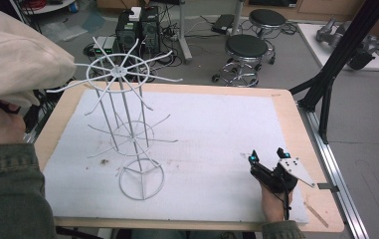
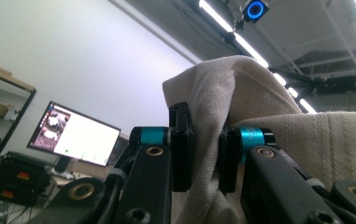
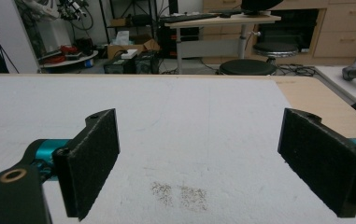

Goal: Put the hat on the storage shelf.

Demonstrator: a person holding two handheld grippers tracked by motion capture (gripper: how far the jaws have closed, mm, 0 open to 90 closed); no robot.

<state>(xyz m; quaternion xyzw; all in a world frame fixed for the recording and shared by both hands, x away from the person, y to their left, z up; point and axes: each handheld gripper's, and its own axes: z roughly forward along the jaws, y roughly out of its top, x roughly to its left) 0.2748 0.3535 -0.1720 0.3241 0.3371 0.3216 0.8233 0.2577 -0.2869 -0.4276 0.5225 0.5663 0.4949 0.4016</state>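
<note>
Beige cloth (image 2: 241, 93) pinched in left claw (image 2: 206, 149), raised near left; right claw (image 3: 199, 158) spread over counter (image 3: 189, 121), near right.

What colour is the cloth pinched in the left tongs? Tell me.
Cream-beige, plain woven cloth, no pattern; the left gripper view shows it best.

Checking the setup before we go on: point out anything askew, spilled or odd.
Two small things: dark specks soil the white mat in front of the right gripper, and a brown smudge lies beside the rack. The rack stands upright.
</note>
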